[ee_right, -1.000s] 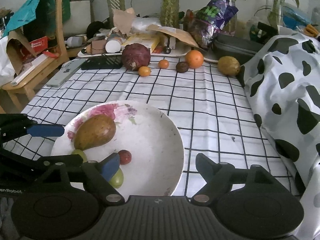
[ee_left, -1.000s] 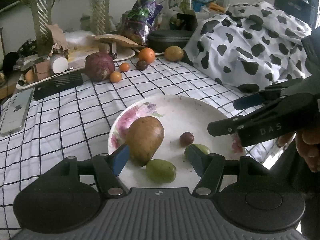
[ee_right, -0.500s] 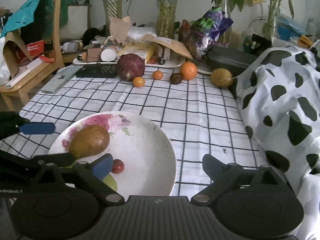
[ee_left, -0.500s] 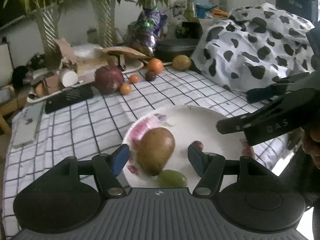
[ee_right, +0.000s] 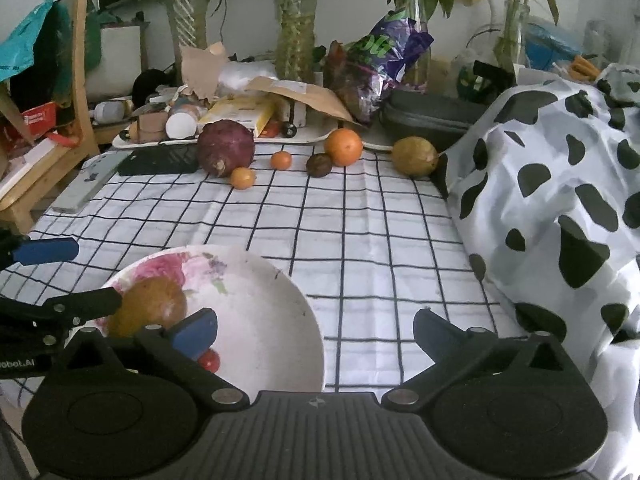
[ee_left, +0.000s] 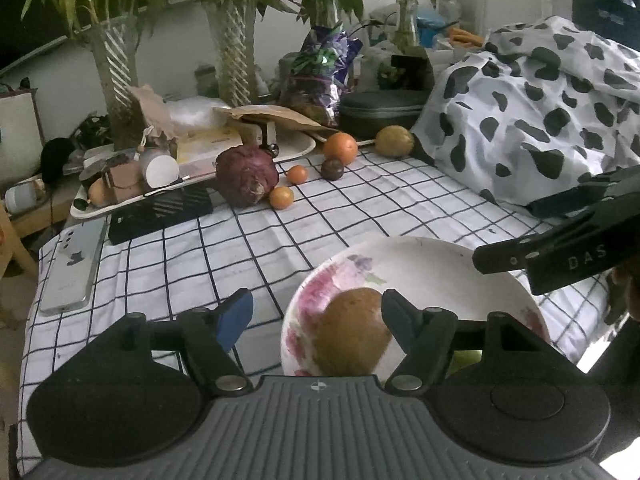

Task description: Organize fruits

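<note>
Two fruits show up clearly on the plate (ee_right: 276, 320) right now: a big brown pear (ee_right: 148, 306) on the flowery side and a little red fruit (ee_right: 209, 360) just beside it, half tucked behind the right hand-held gripper's blue pad. In the left view there's also a sliver of something green (ee_left: 466, 358) peeking out behind the left tool's finger, can't really tell what it is. The plate sits at the near edge of the surface (ee_right: 360, 232), which has a black-and-white grid cloth on it. Left hand-held gripper (ee_left: 318, 312) is spread wide, holding nothing, hovering low with the pear showing between its fingers. Right hand-held gripper (ee_right: 316, 328) is wide apart too and empty, hanging over the plate's right rim and the cloth. The rest of the fruit is well apart at the far side: a red cabbage (ee_right: 225, 147), two small oranges (ee_right: 242, 178) (ee_right: 281, 160) just in front of it, a dark passion fruit (ee_right: 319, 165) touching a big orange (ee_right: 343, 147), and a yellowish round fruit (ee_right: 414, 157) by the cow-print cloth (ee_right: 560, 184). Behind those there's a cluttered tray (ee_right: 304, 136) and a phone (ee_left: 72, 268) off to the left.
</note>
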`<state>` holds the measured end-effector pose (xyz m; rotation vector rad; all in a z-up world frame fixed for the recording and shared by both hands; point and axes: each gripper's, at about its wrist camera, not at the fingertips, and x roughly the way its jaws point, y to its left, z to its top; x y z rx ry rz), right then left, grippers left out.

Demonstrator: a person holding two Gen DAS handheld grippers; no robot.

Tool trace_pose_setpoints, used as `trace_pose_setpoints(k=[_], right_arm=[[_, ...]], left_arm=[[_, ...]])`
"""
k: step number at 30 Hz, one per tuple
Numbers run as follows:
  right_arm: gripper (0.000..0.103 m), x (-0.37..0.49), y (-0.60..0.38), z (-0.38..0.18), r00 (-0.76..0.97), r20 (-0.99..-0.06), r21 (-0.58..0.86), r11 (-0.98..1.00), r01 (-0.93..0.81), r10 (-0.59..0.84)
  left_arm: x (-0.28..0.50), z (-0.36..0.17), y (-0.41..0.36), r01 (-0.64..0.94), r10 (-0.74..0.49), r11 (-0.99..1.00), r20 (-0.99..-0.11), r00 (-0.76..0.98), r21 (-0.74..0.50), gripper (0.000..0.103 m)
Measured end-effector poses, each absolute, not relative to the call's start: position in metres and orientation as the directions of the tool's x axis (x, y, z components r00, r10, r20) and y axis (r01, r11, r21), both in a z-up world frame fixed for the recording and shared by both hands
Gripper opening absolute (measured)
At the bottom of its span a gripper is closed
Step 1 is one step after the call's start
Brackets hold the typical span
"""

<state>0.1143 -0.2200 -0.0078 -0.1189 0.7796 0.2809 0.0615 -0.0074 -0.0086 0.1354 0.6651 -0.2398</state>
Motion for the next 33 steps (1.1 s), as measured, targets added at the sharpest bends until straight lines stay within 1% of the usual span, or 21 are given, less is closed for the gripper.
trace_pose_setpoints(k=[7,11,16,20,24,29,33], right_arm=[[0.103,0.128,-0.219,-0.006,0.707,-0.688,-0.041,0.964,-0.263,0.164],[0.103,0.14,-0.22,-0.008,0.701,-0.695,-0.034,0.966,-0.256,0.161],[0.103,0.157,-0.218,-0.012,0.703,-0.699,-0.066,0.968,-0.242,0.129],[0.103,0.171,-0.216,-0.013,0.704,-0.697,-0.069,0.964,-0.257,0.138],[0.103,0.184,-0.213,-0.016,0.694,-0.706,-0.077,0.96,-0.27,0.138],[0.103,0.2,-0.21,-0.018,0.668,-0.72,-0.042,0.95,-0.308,0.185],[0.103,0.21,-0.205,-0.018,0.681,-0.711,-0.079,0.943,-0.324,0.174]], left_arm=[[0.086,-0.011,0.003,0.241,-0.167,0.97,-0.624,0.764,0.035,0.07],[0.1,-0.014,0.007,0.234,-0.16,0.971,-0.628,0.761,0.036,0.07],[0.118,-0.017,0.008,0.244,-0.163,0.969,-0.63,0.759,0.043,0.07],[0.131,-0.021,0.007,0.258,-0.172,0.965,-0.634,0.754,0.045,0.07],[0.143,-0.024,0.006,0.279,-0.191,0.959,-0.633,0.75,0.04,0.069],[0.161,-0.029,0.004,0.324,-0.238,0.946,-0.634,0.735,0.02,0.069],[0.177,-0.034,0.003,0.35,-0.264,0.937,-0.639,0.723,0.01,0.068]])
